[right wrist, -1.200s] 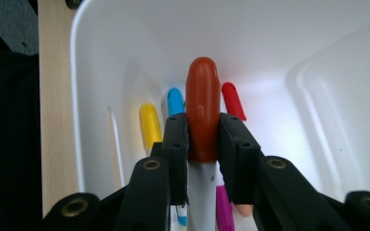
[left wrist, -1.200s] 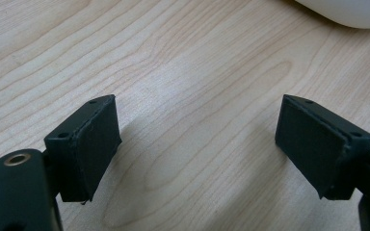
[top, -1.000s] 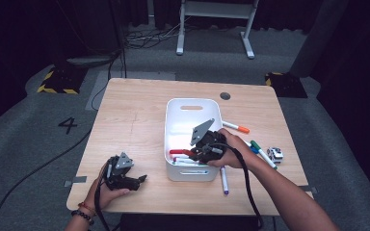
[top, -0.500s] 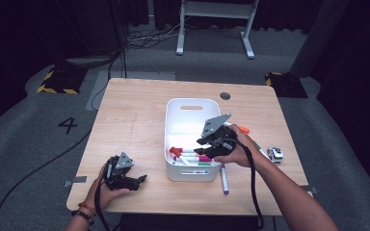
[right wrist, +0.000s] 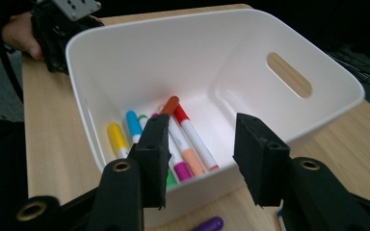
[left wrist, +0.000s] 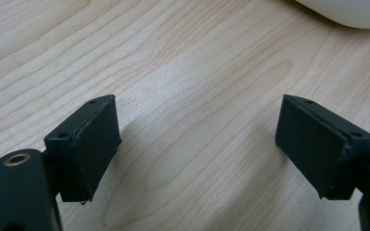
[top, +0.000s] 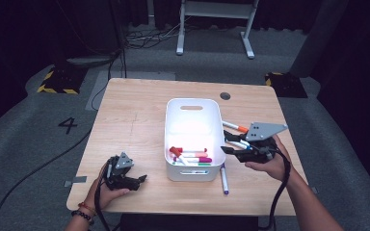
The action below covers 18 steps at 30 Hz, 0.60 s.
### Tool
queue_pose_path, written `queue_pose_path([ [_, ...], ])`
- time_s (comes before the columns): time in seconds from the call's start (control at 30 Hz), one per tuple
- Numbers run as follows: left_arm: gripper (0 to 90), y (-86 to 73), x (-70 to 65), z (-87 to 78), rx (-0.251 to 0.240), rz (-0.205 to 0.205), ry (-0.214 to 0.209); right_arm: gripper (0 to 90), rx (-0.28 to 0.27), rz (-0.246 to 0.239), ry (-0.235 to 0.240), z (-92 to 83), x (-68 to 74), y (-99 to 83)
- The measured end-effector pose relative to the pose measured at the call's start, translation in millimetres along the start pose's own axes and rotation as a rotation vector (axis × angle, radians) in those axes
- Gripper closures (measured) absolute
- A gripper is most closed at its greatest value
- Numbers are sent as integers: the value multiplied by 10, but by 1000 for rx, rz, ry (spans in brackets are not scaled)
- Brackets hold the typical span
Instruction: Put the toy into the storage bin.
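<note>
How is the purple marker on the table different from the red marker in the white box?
The purple marker lies alone on the bare table, beside the white box; the red marker lies inside it, packed among other markers. The purple marker points toward the table's near edge, while the red marker lies crosswise. Both are capped and lying flat.

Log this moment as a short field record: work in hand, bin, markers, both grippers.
work: markers going into the white plastic bin
in bin: several coloured markers at its near end
on table: purple-capped marker and orange-capped marker, right of the bin
right gripper: beside the bin's right wall, jaws just been opening, nothing between them
left gripper: open, empty, over bare wooden table
</note>
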<state>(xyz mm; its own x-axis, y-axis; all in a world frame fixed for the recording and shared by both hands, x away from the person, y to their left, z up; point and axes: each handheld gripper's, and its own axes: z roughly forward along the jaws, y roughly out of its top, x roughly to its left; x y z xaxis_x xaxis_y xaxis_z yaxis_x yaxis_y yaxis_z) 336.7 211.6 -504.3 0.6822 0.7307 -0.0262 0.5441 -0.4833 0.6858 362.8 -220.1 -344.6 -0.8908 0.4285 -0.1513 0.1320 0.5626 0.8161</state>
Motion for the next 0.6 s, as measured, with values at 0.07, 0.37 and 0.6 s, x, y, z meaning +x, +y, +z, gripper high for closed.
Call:
queue_pose_path([
  [0.07,160,0,0,0,0,0,0,544,6,10,-16,-29,13,-117],
  [0.37,160,0,0,0,0,0,0,476,27,109,-100,158,106,-710],
  [0.6,160,-1,-1,0,0,0,0,436,38,244,-54,527,52,-1123],
])
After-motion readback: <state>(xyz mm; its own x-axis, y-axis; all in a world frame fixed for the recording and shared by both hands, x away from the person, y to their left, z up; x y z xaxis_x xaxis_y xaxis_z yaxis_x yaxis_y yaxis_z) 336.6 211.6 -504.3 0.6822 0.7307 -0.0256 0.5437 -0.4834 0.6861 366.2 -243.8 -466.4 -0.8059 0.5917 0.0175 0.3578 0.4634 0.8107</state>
